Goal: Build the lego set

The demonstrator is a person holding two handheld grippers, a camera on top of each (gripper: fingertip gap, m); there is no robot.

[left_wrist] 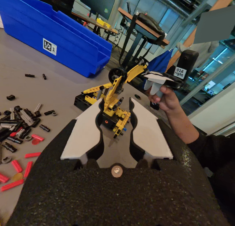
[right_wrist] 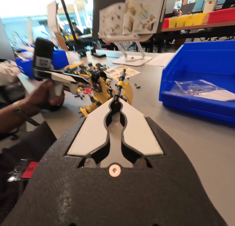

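Observation:
A yellow and black building-brick model (left_wrist: 111,103) stands on the grey table, with a black wheel (left_wrist: 117,75) and a curved yellow arm (left_wrist: 136,70) on top. My left gripper (left_wrist: 116,99) has its white fingers on either side of the model's body and seems to clamp it. It also shows in the right wrist view (right_wrist: 81,80), held by a hand. My right gripper (right_wrist: 115,100) is shut on a thin black axle with a yellow connector (right_wrist: 120,85) beside a yellow panel (right_wrist: 129,91) of the model (right_wrist: 100,92). In the left wrist view the right gripper (left_wrist: 144,75) sits at the arm's far end.
A blue bin (left_wrist: 63,35) with a tag stands behind the model. Loose black, grey and red parts (left_wrist: 19,124) lie to the left. In the right wrist view a second blue bin (right_wrist: 203,92) holds plastic bags, and an open booklet on a stand (right_wrist: 129,19) and a leaflet (right_wrist: 122,72) lie beyond.

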